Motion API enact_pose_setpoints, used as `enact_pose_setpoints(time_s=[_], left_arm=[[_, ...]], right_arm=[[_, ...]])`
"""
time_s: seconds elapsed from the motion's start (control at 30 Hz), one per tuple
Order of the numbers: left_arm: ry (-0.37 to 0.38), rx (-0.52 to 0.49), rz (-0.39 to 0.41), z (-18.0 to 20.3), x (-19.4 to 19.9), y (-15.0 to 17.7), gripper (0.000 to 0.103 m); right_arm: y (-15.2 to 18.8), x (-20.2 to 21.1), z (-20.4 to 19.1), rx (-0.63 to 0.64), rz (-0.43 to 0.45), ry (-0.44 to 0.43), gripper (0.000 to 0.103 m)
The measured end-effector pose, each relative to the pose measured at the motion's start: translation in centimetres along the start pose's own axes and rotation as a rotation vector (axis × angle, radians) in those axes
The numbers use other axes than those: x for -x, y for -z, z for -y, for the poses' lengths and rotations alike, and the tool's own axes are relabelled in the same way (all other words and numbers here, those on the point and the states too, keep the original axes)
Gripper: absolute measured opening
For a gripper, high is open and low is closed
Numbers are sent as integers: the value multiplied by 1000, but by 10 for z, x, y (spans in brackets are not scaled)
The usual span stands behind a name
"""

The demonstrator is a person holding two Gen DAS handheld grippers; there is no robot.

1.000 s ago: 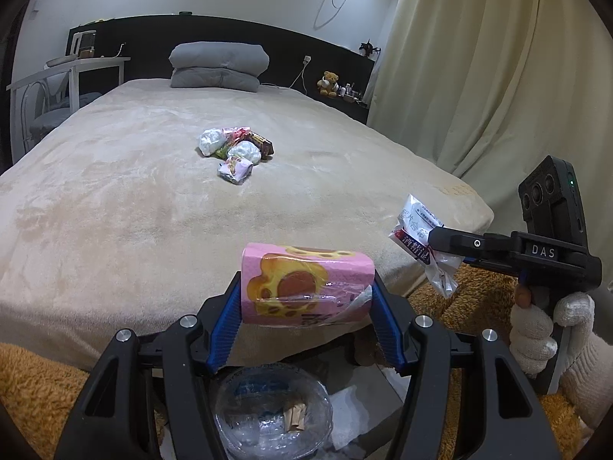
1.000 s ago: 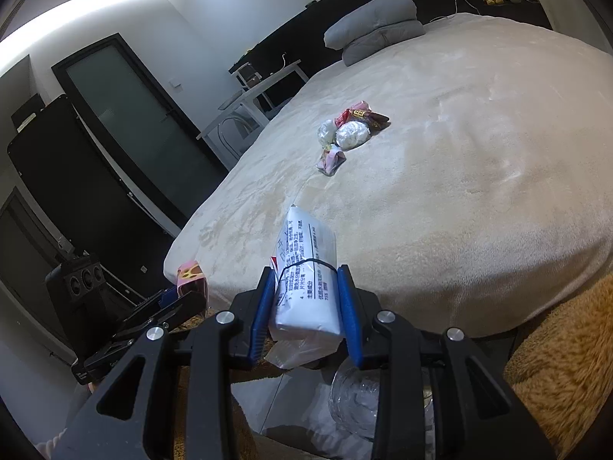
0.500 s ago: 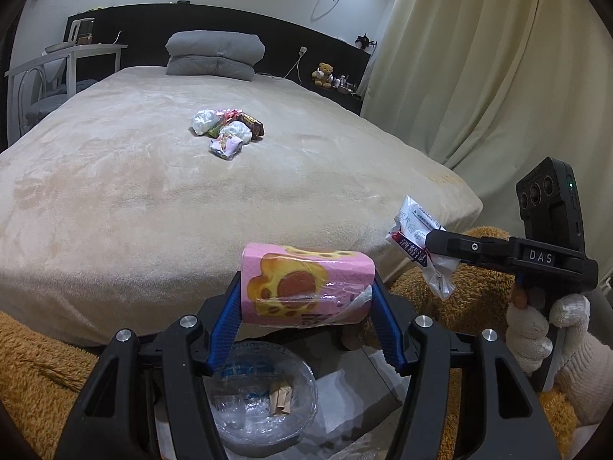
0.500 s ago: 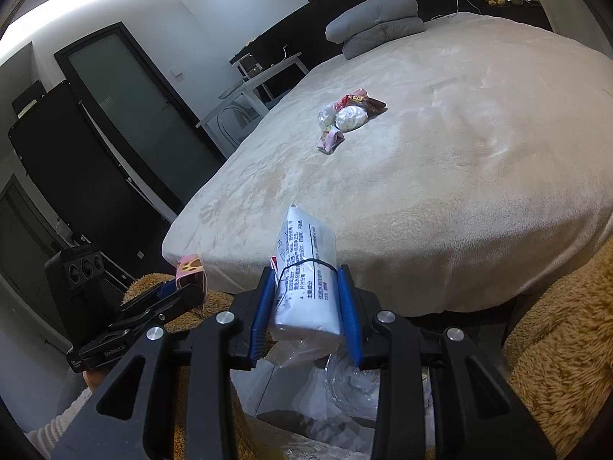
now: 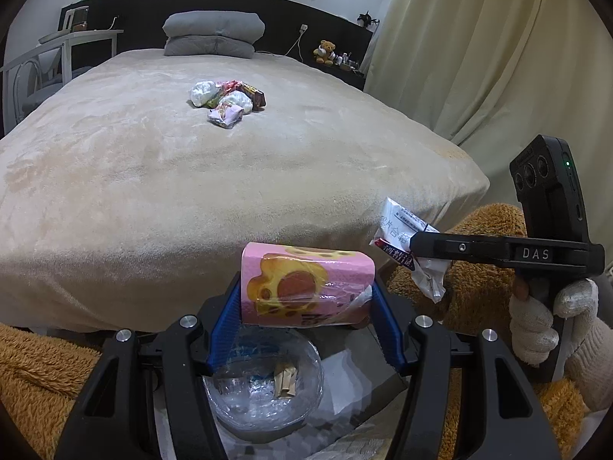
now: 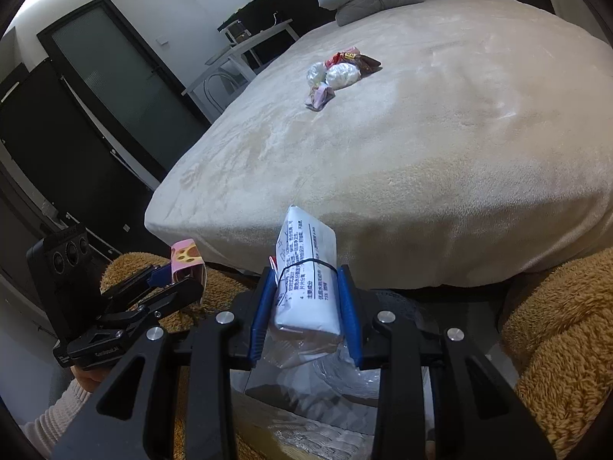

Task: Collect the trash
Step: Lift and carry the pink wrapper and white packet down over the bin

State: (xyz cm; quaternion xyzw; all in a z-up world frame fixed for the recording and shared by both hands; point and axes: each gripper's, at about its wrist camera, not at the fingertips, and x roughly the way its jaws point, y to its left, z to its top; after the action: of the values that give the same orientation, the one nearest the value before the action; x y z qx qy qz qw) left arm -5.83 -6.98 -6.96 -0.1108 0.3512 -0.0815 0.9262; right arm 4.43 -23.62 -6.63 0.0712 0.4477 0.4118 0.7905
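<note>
My left gripper [image 5: 306, 306] is shut on a pink snack wrapper [image 5: 306, 285] with a yellow paw print. It hangs just above a clear plastic-lined bin [image 5: 264, 391] on the floor at the foot of the bed. My right gripper [image 6: 306, 306] is shut on a white printed packet [image 6: 306, 280], also over the bin's clear liner [image 6: 345, 375]. Each gripper shows in the other's view: the right gripper [image 5: 413, 247] with the white packet [image 5: 398, 230], the left gripper [image 6: 184, 276] with the pink wrapper [image 6: 186, 258]. A small pile of wrappers [image 5: 226, 101] lies mid-bed, also seen as the pile [image 6: 337, 74].
The beige bed [image 5: 191, 176] fills the middle, with grey pillows [image 5: 212, 34] at its head. Brown fluffy fabric [image 5: 38, 368] flanks the bin on both sides. Curtains [image 5: 479, 57] hang at the right; a white desk and chair [image 5: 46, 57] stand at the left. A dark door [image 6: 115, 76] stands left of the bed.
Both grippers have sunk lower toward the bin, still holding their wrappers; the bin shows more fully beneath the left gripper and the bed edge sits higher in both views.
</note>
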Motion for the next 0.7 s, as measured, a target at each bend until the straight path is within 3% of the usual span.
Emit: enact_pose_setpoints(time_s=[0.7], left_arm=[[-6, 29, -199, -4, -46, 11, 60]], right_arm=[[5, -64, 22, -95, -244, 61, 34]])
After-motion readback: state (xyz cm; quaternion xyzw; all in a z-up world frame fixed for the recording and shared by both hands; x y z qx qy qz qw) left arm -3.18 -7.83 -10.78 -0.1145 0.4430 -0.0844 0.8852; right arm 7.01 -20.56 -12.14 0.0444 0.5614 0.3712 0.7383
